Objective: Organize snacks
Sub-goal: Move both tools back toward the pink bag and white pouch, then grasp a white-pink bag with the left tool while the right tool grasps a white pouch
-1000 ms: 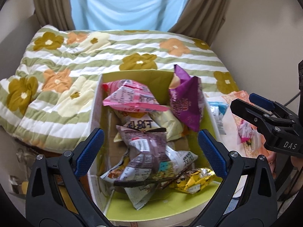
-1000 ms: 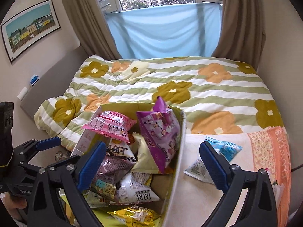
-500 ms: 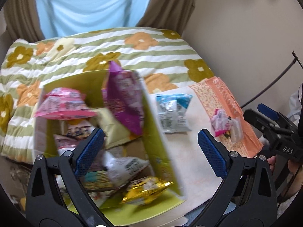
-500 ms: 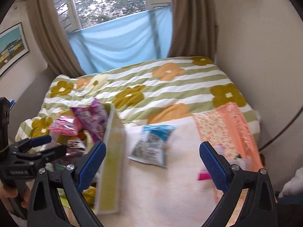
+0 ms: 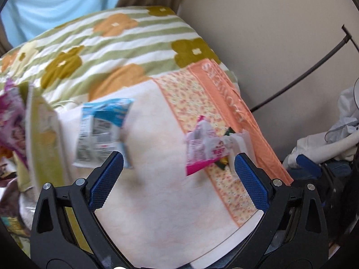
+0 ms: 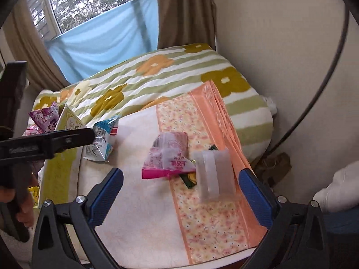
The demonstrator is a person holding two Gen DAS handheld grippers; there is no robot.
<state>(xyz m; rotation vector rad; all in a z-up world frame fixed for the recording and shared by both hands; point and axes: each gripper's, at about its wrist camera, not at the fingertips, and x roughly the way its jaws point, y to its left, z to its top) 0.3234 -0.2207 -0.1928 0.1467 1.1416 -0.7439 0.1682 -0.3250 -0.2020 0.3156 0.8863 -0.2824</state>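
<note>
Now the right gripper (image 6: pixel 180 187) stands with its jaws spread wide and nothing between them; they have just been opening further. It hangs above a cream towel (image 6: pixel 143 213) with an orange flowered border, laid on the bed. Beyond its fingertips lies a pink and white snack packet (image 6: pixel 167 158), and touching that packet's right edge a frosted white packet (image 6: pixel 214 174); a small dark green and yellow wrapper (image 6: pixel 189 179) pokes out between the two, though blur makes it hard to say what it is. The left gripper (image 5: pixel 178 174) is likewise wide open and empty, over the same towel. A blue and white snack packet (image 5: pixel 101 132) lies just beyond its left finger, near the wall of the yellow-green box (image 6: pixel 61 157). That box sits at the towel's left edge, with a purple packet (image 6: pixel 46 118) sticking up from it. Behind is a green-striped quilt (image 6: pixel 157 76) with flowers.
</note>
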